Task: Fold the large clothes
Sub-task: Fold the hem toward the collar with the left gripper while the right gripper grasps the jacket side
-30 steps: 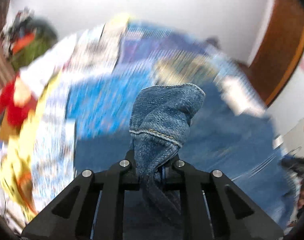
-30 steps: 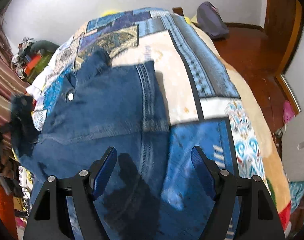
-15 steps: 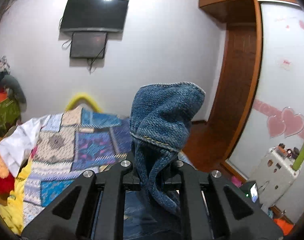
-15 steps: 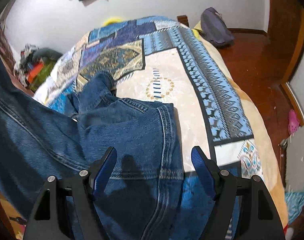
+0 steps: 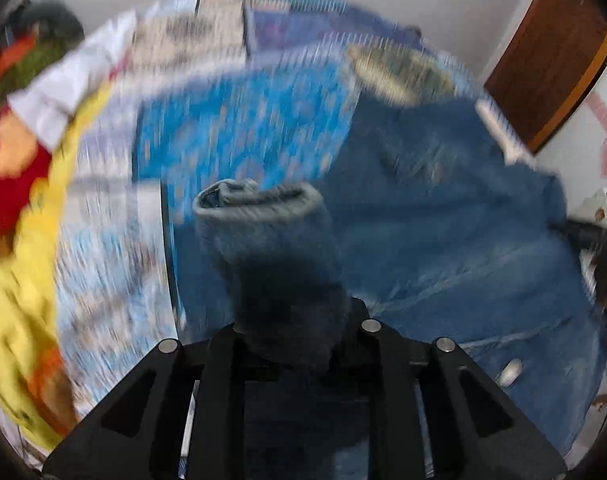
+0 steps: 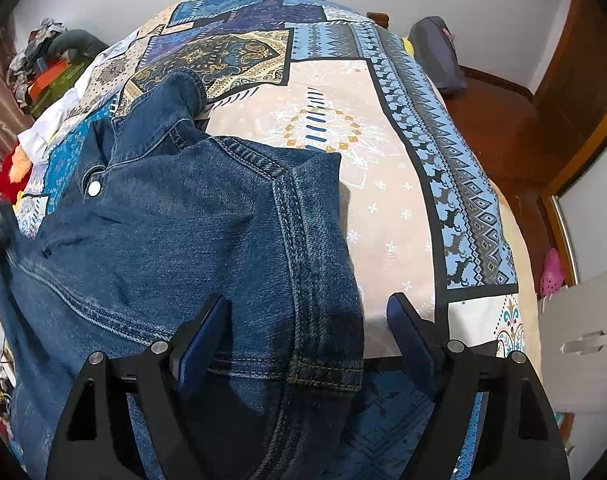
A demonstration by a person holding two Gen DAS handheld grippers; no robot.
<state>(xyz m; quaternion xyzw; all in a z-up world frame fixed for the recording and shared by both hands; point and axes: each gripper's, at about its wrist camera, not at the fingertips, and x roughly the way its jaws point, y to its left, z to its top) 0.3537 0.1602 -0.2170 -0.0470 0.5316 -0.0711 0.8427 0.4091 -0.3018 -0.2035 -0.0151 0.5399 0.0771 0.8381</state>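
The denim jacket (image 6: 175, 232) lies on the bed (image 6: 383, 208); its right edge meets bare bedspread. The left gripper (image 5: 295, 336) fingers, just opening, have a denim fold between them; the right gripper (image 6: 307, 340) fingers stand wide.

Left wrist view heavily motion-blurred; right wrist view sharp, evenly lit; fisheye edges dark, curved.

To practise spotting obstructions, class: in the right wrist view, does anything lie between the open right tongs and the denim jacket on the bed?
Nothing visible does. The right tongs hang open above the denim jacket, its stitched seam in line between the fingers; only patterned bedspread lies beside it.
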